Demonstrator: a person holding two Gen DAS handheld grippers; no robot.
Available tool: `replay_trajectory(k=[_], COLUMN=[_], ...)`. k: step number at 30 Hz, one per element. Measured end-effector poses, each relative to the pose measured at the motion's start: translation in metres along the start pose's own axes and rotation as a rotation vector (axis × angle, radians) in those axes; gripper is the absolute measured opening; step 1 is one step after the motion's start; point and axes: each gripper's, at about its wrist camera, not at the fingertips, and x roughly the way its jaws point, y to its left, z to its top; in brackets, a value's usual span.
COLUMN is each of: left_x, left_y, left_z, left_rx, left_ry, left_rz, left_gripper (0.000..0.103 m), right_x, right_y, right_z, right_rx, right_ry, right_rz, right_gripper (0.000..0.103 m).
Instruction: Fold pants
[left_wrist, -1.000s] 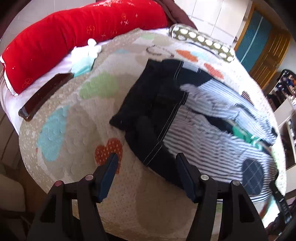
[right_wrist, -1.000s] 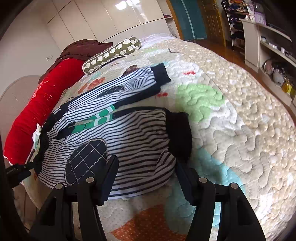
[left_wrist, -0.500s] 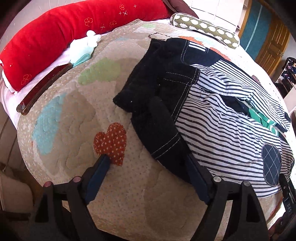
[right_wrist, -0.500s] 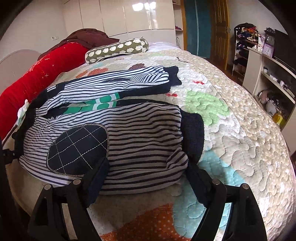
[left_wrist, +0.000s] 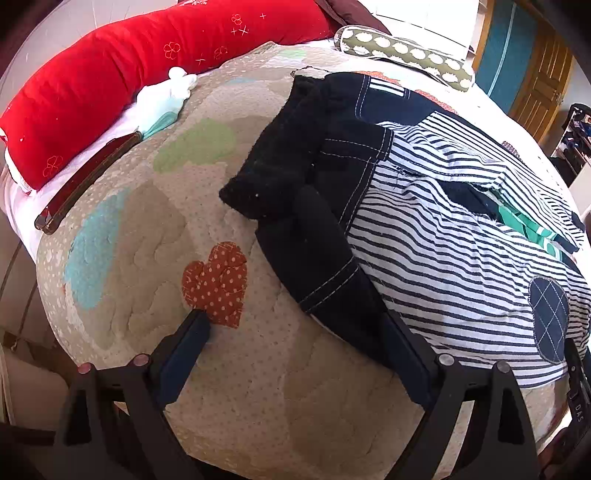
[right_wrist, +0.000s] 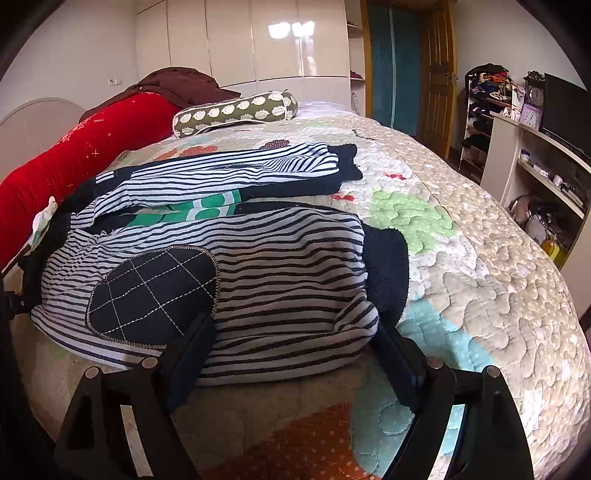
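On the quilted bedspread (left_wrist: 155, 229) the striped pants (left_wrist: 443, 236) are lying spread flat, and I am judging this as the approach before the first fold. I am tilting both tools down at the near edge, the left gripper (left_wrist: 295, 350) by the dark waistband (left_wrist: 321, 266), the right gripper (right_wrist: 291, 347) at the leg hem (right_wrist: 295, 332); both jaws have just been opening, are now gaping wide and gripping nothing, and next need to be pinching cloth.

The pants (right_wrist: 258, 273) are showing soft striped cotton knit with a stitched dark patch and fuzzy black cuffs, lying on a puckered, matt quilt (right_wrist: 480, 266). Behind, the wardrobe doors (right_wrist: 280, 40) are gleaming glossy, while the red bolster (left_wrist: 155, 66) is looking plush
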Motion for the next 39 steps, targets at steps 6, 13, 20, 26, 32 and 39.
replay_trajectory(k=[6,13,20,26,32,39], left_x=[0.0004,0.0004,0.0003,0.0004,0.0004,0.001], left_y=[0.0007,0.0007,0.0004,0.0004,0.0003,0.0011], left_z=[0.0,-0.0002,-0.0005,-0.0006,-0.0006,0.0012], left_rx=[0.001,0.002,0.001,0.001,0.001,0.001], left_ry=[-0.002,-0.002,-0.002,-0.002,-0.003,-0.007], left_rz=[0.001,0.0,0.0,0.001,0.002,0.005], left_gripper=[0.094,0.095,0.096,0.097,0.097,0.099], right_x=[-0.0004,-0.0011,-0.0014,-0.0013,-0.0014,-0.0013], right_y=[0.0016,0.0028,0.0021,0.0018,0.0014,0.001], right_z=[-0.0014,-0.0035,-0.0039,-0.0044,-0.0047,-0.0052], right_rx=[-0.003,-0.003,-0.003,-0.003,-0.004,-0.006], right_ry=[-0.012,-0.021,-0.022,-0.021,-0.022,-0.023], right_rz=[0.0,-0.002,-0.002,-0.002,-0.002,-0.002], right_gripper=[0.089,0.089,0.089,0.089,0.089,0.089])
